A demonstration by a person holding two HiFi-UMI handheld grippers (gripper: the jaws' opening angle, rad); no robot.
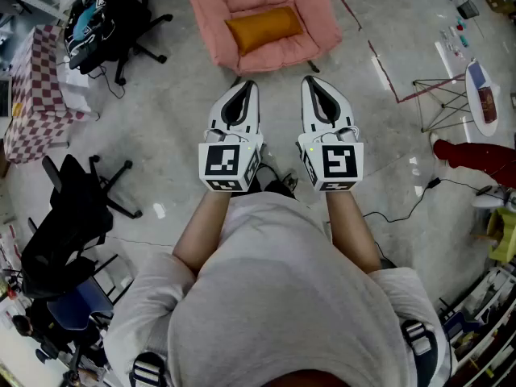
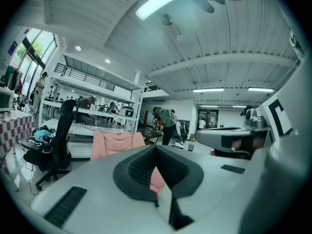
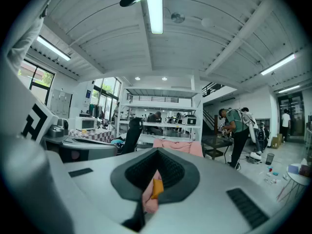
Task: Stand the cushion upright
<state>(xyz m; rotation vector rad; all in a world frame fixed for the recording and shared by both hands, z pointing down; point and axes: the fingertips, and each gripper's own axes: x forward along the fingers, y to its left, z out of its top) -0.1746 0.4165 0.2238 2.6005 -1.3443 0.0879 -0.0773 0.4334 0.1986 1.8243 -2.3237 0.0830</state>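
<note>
An orange cushion (image 1: 264,27) lies flat on the seat of a pink armchair (image 1: 322,22) at the top of the head view. My left gripper (image 1: 240,87) and right gripper (image 1: 311,83) are held side by side in front of me, both shut and empty, well short of the chair. In the left gripper view the pink armchair (image 2: 116,143) shows beyond the closed left gripper (image 2: 157,152). In the right gripper view a sliver of the orange cushion (image 3: 156,187) and pink armchair (image 3: 178,146) appears past the closed right gripper (image 3: 157,155).
Black office chairs (image 1: 113,18) (image 1: 72,208) stand on the left, beside a checkered-cloth table (image 1: 36,95). A wire-frame stand (image 1: 439,103) and a small white table (image 1: 482,95) are at the right. A cable (image 1: 411,200) runs across the concrete floor. People (image 3: 236,130) stand in the background.
</note>
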